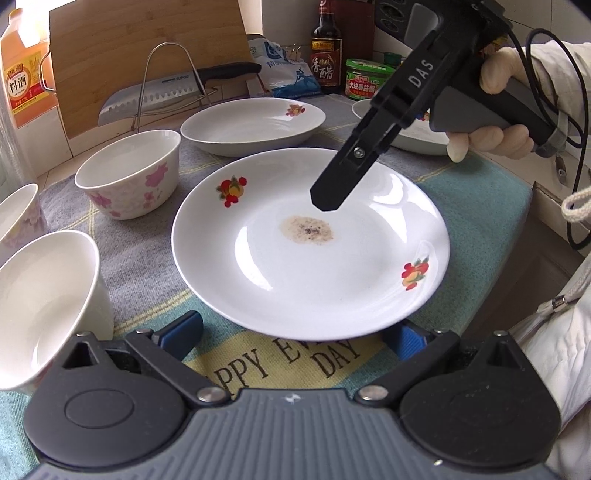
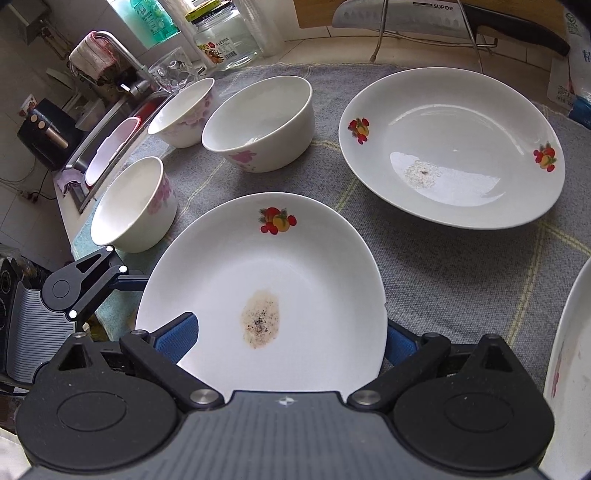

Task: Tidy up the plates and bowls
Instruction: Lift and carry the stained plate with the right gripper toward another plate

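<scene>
While both tools gape | plate (image 1: 310, 266) holds brown stain (image 1: 308, 229) | bowls empty

A: Tiled wall (image 1: 96, 147) at the back, a wooden board (image 1: 147, 44) leaning on it.
B: A grey checked cloth (image 2: 443, 266) covers the counter.
A: Steel sink (image 2: 107, 125) at the far end, tap (image 2: 122, 55) draped with a rag.
B: Daylight pours through the window (image 2: 155, 18).

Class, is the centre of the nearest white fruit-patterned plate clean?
No: the white fruit-patterned plate has a brownish speckled residue patch at its centre.
</scene>
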`<state>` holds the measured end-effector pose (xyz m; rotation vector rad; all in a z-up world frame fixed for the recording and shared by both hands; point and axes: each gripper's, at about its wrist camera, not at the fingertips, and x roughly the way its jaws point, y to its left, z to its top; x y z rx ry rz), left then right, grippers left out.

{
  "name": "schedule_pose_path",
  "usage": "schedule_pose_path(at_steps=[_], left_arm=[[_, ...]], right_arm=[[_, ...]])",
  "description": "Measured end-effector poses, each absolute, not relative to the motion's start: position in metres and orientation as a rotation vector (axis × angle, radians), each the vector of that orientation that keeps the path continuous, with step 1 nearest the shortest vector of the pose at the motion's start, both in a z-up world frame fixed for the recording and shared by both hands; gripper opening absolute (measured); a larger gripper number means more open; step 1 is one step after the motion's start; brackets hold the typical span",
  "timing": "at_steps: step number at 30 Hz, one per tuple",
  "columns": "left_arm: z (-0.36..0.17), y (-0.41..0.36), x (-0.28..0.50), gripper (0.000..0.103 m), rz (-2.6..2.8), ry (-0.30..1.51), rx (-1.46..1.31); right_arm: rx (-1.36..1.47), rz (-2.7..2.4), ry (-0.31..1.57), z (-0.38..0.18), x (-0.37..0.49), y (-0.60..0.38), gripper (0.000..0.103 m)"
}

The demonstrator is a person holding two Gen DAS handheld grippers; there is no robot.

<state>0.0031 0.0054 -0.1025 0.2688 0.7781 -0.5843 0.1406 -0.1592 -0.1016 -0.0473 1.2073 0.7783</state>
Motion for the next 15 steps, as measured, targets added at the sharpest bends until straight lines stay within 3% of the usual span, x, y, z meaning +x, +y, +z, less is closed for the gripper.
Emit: schedule_pose_path(at_steps=[15], left_arm=[[-0.101, 0.003, 0.001, 0.100, -0.630, 0.740, 0.319]], right_arm=[[-0.038, 0.836, 1.247, -0.103, 0.155, -0.158, 0.101]])
